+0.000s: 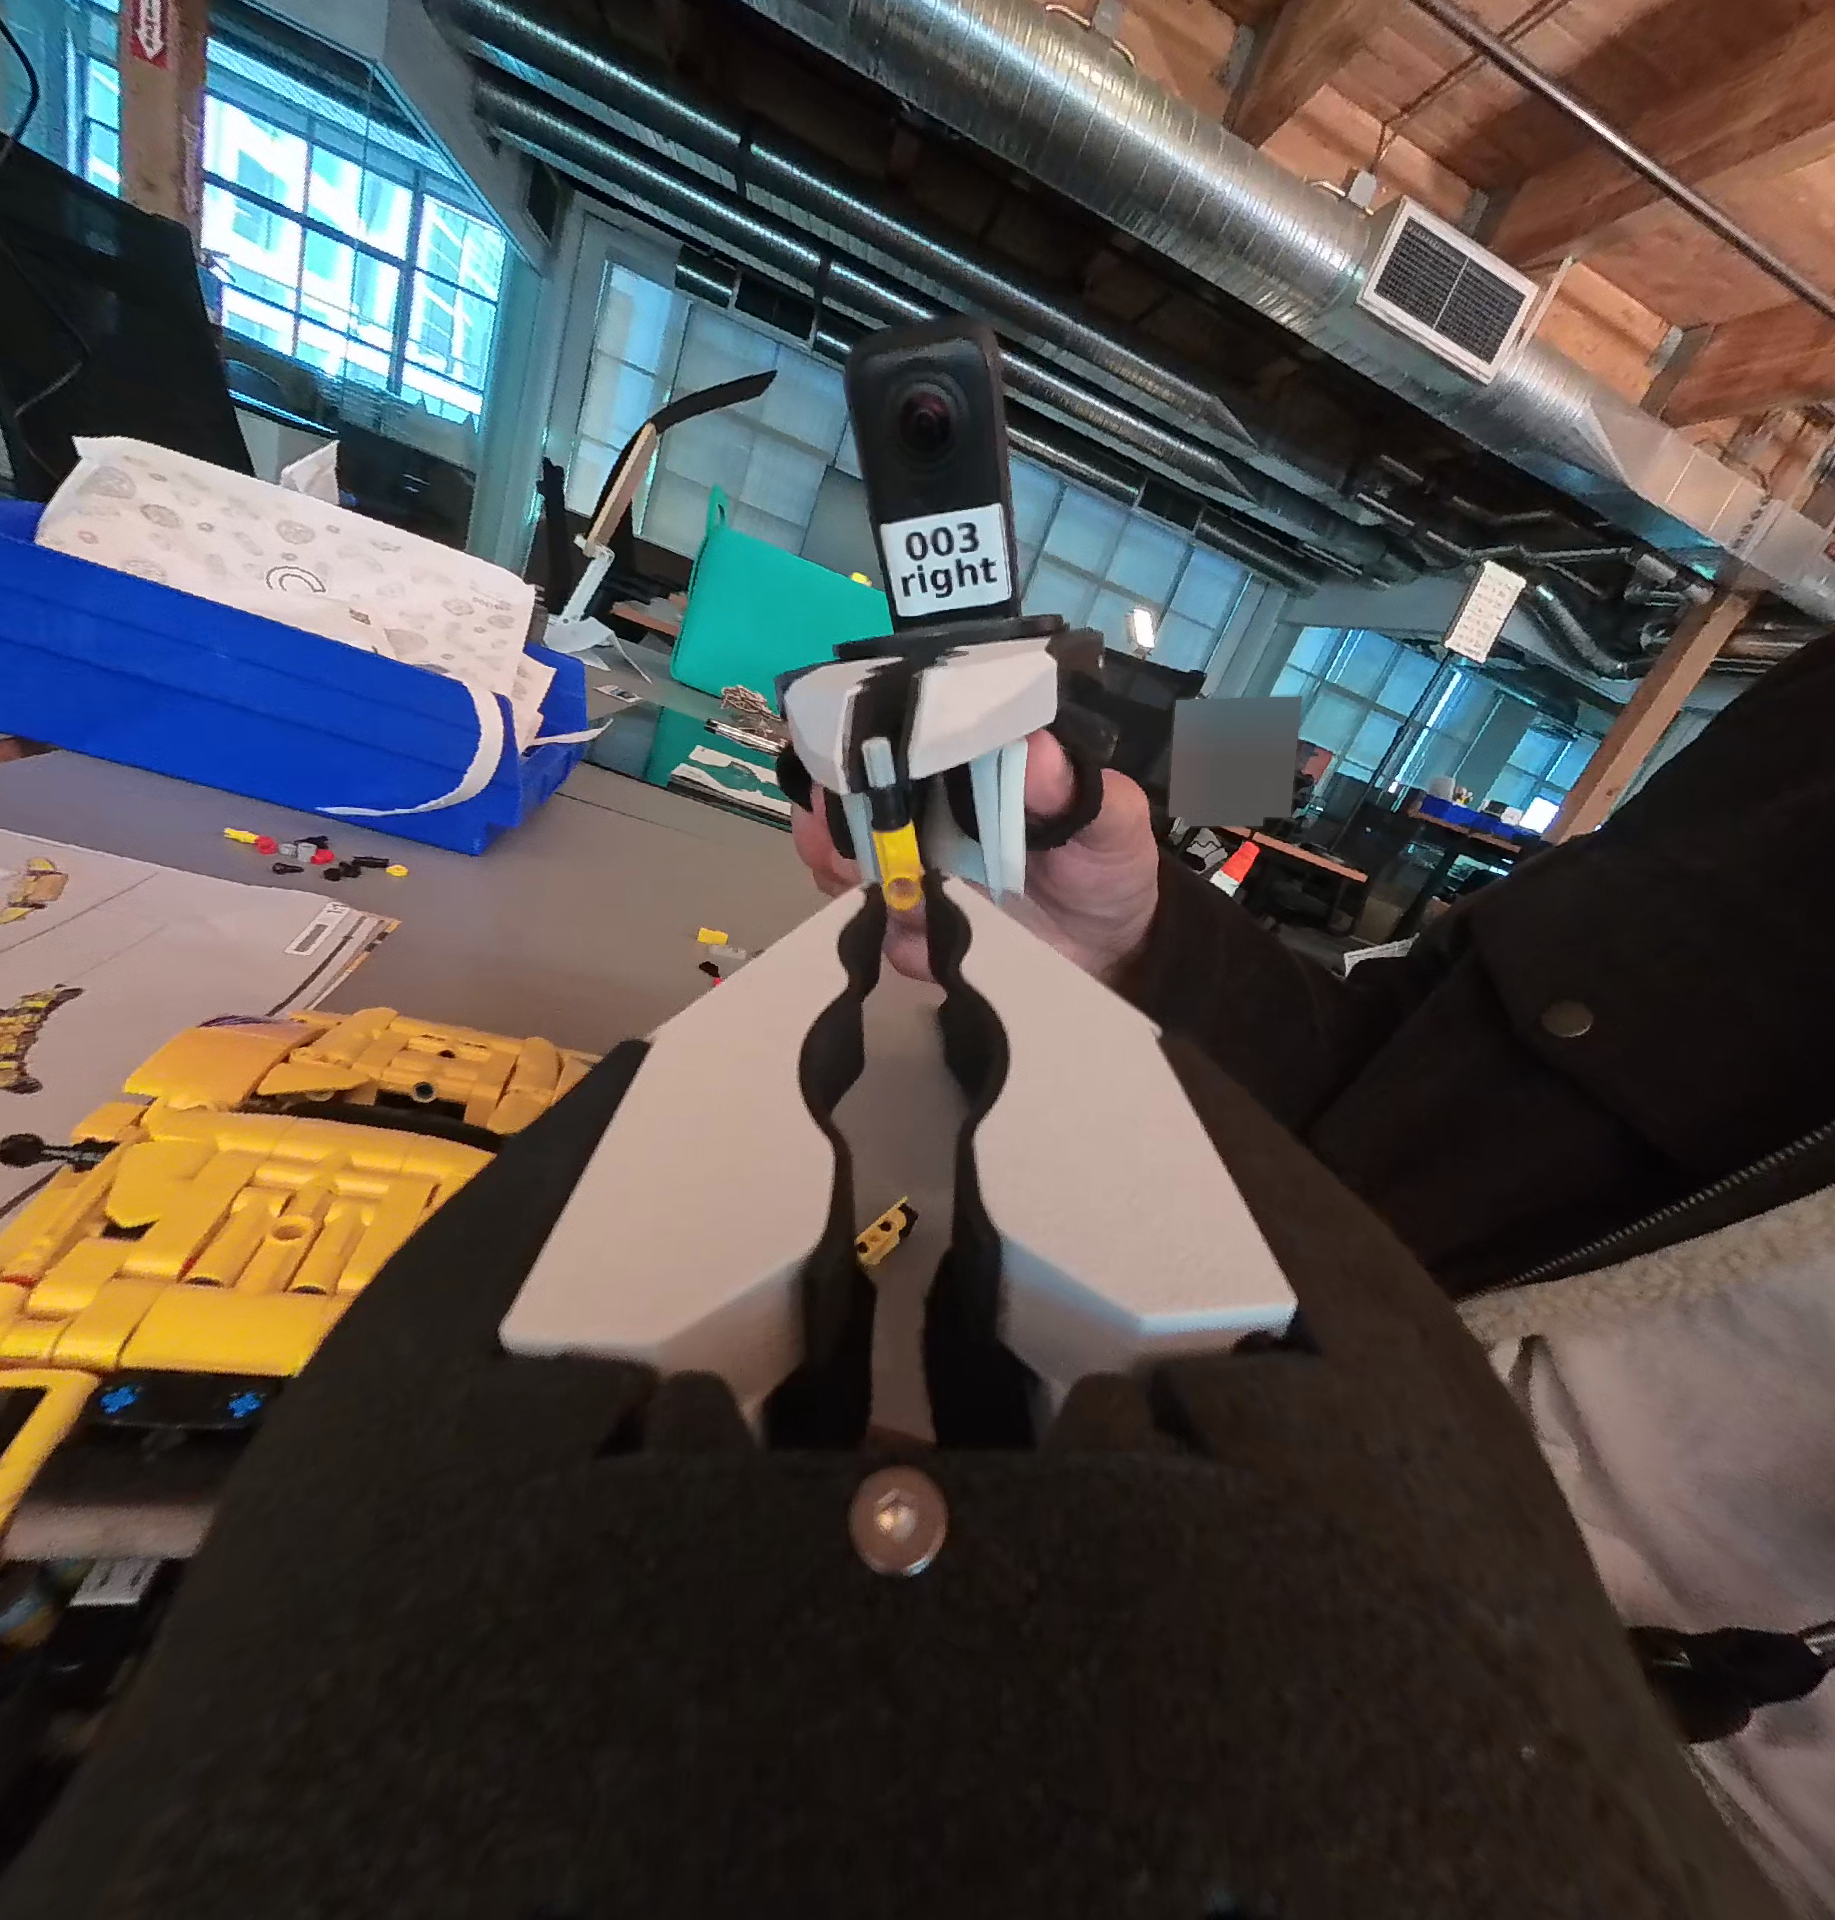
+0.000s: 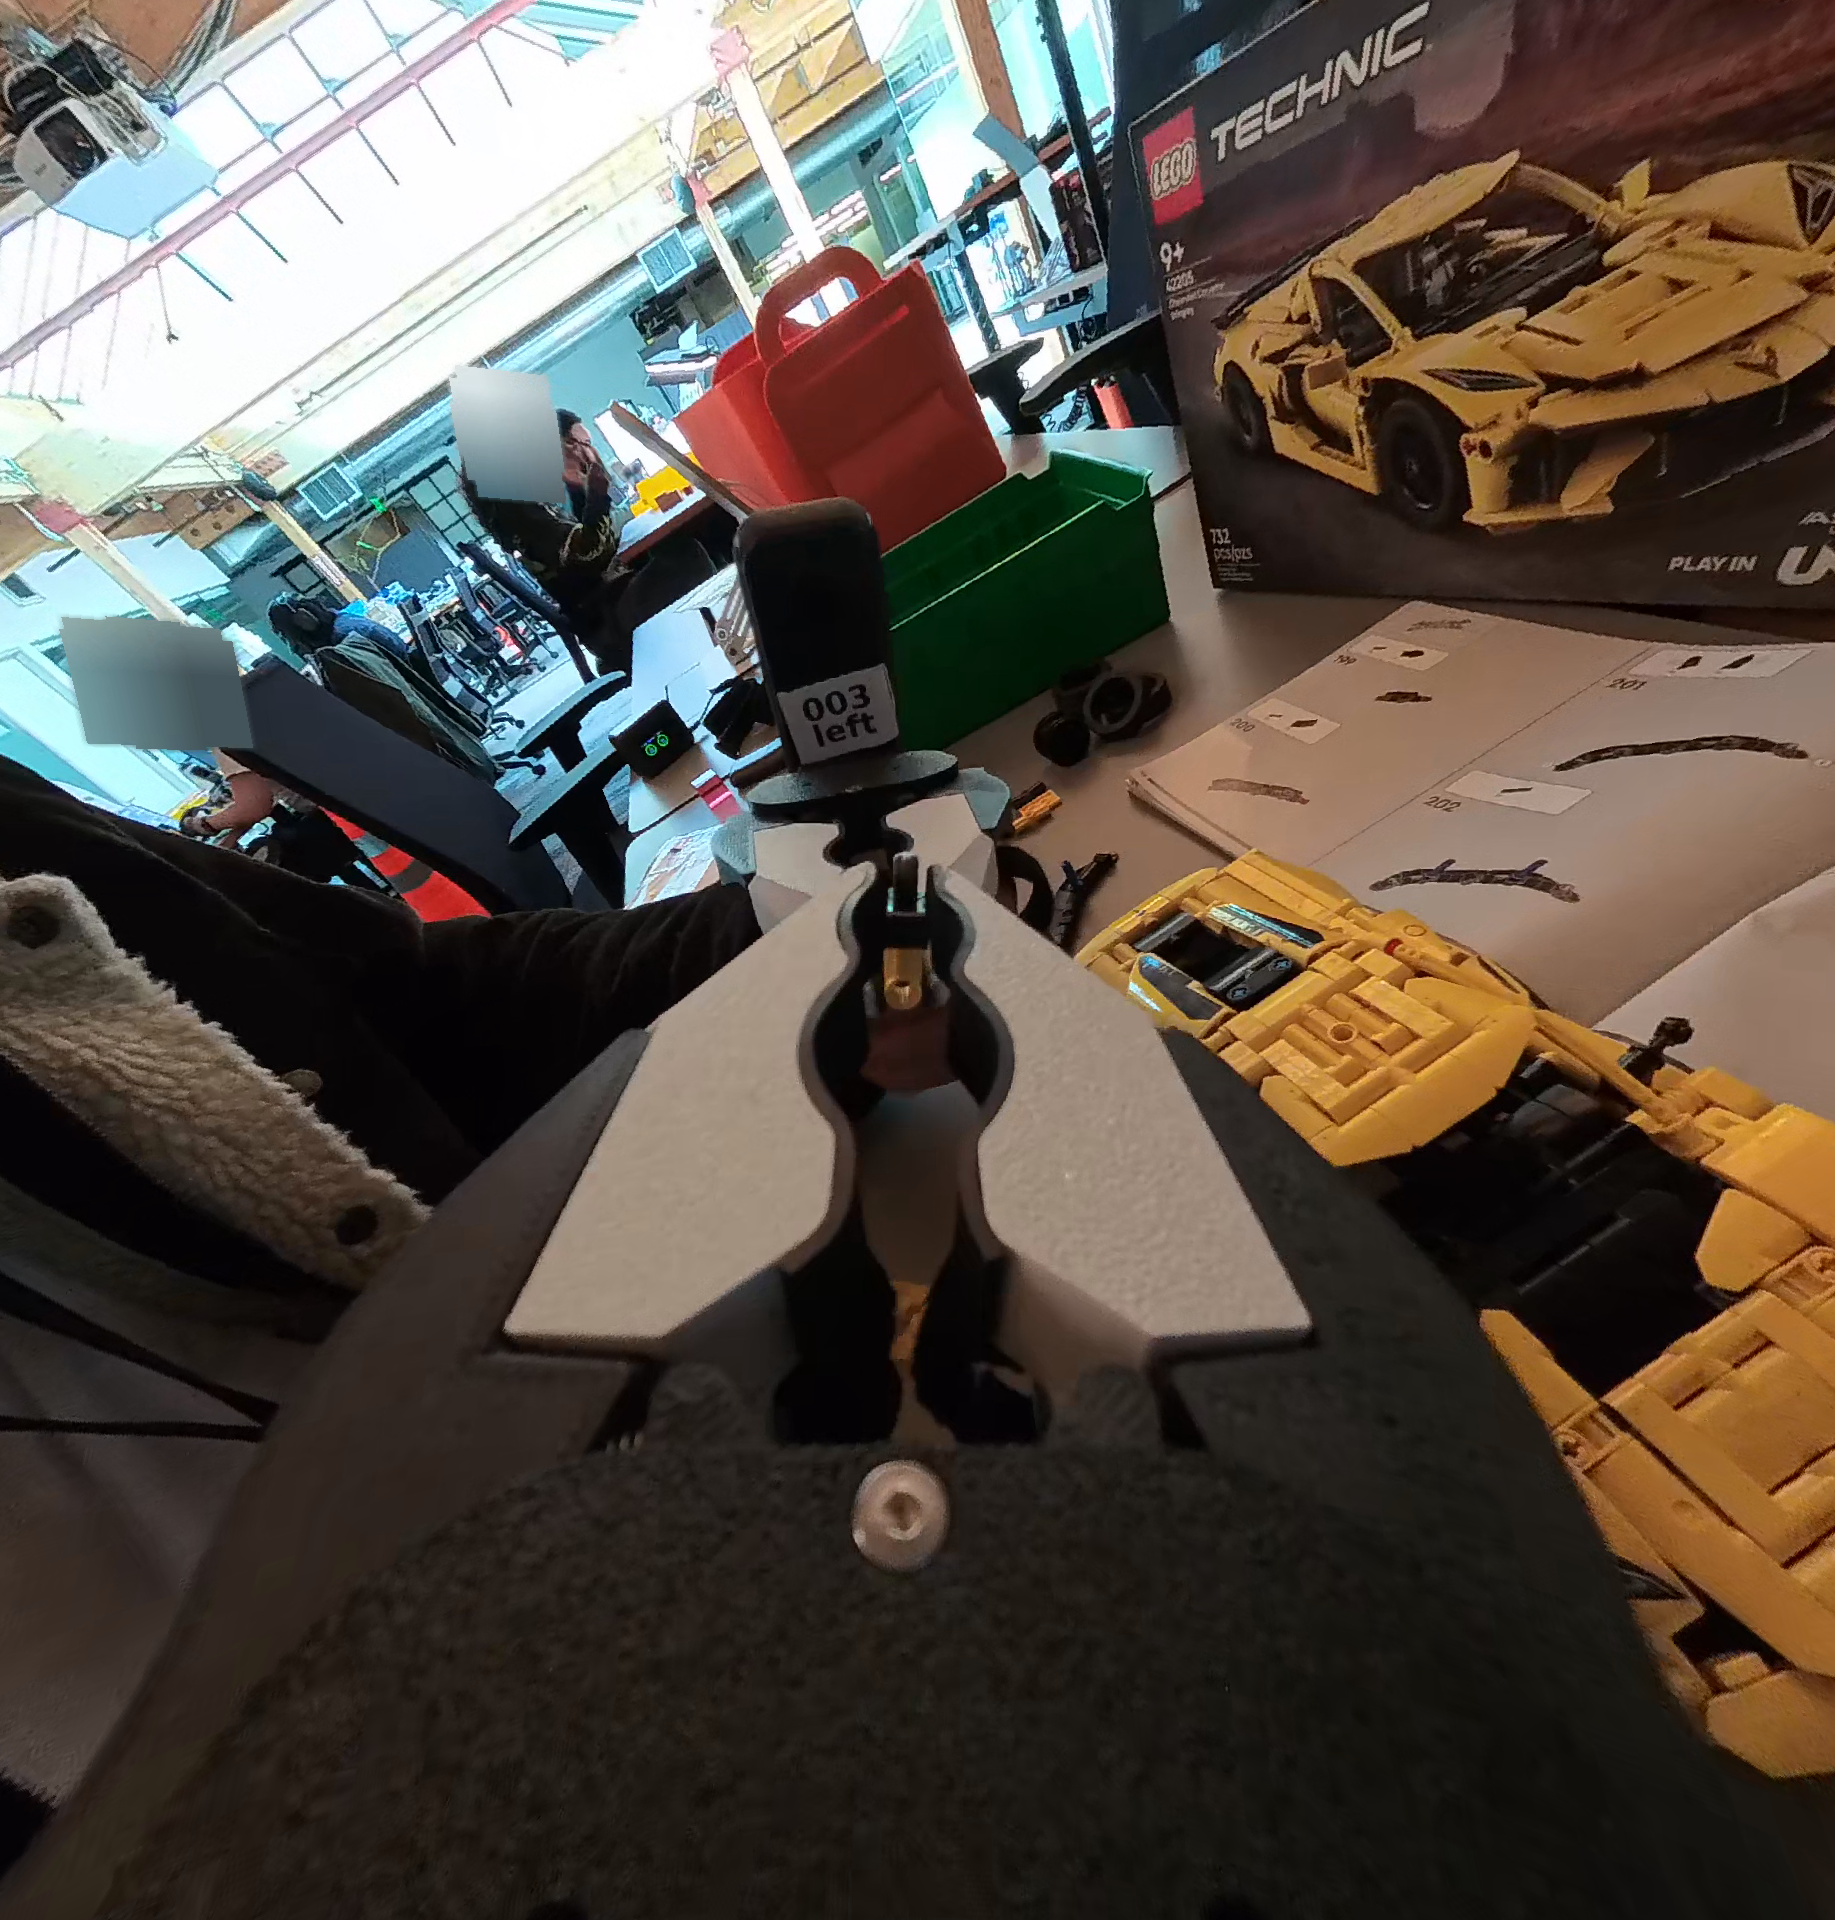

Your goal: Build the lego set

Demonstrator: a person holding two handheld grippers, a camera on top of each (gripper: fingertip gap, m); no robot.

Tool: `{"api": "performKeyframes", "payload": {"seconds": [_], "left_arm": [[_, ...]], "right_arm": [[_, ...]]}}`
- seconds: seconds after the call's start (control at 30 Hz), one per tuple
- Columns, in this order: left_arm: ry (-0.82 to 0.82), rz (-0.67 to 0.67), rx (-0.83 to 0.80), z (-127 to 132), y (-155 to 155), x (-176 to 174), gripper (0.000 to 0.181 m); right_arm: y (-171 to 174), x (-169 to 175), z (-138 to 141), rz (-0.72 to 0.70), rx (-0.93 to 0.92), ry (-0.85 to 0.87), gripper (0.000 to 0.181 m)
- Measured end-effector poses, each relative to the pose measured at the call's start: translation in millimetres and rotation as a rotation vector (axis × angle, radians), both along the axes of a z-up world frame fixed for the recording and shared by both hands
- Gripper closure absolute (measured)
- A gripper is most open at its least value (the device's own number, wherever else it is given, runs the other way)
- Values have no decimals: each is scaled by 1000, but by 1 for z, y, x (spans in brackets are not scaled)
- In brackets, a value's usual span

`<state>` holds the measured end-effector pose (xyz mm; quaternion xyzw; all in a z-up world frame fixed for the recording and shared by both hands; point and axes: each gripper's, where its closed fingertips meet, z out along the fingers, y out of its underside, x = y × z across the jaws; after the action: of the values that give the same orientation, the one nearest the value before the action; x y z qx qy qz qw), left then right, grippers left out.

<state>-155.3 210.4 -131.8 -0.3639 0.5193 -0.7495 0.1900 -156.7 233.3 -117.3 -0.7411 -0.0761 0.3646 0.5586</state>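
In the left wrist view the car (image 1: 248,1195) lies at left on the table. Our right gripper (image 1: 897,831) clamps a yellow pin (image 1: 895,854), which meets our left gripper (image 1: 905,914); whether that grips, we cannot tell. Misalignment could drop the pin. Only the right wrist view shows the box (image 2: 1515,312).

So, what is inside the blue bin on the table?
White patterned paper lies in the blue bin and hangs over its rim. Whatever may be under the paper is covered and cannot be seen.
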Motion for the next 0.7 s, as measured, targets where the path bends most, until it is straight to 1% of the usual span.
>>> {"api": "performKeyframes", "payload": {"seconds": [0.57, 0.6, 0.63, 0.67, 0.7], "left_arm": [[-19, 3, 11, 1, 1, -2, 175], [-27, 16, 10, 3, 3, -2, 175], [-40, 22, 2, 6, 5, -3, 175], [-42, 36, -6, 8, 8, -3, 175], [-33, 57, -3, 7, 12, -2, 175]], "right_arm": [[-1, -1, 0, 14, 2, -2, 174], [-1, 1, 1, -7, 32, -27, 171], [-1, 4, 1, -34, 60, -81, 155], [-5, 8, -1, -55, 67, -146, 145], [-14, 11, -8, -64, 45, -219, 145]]}}
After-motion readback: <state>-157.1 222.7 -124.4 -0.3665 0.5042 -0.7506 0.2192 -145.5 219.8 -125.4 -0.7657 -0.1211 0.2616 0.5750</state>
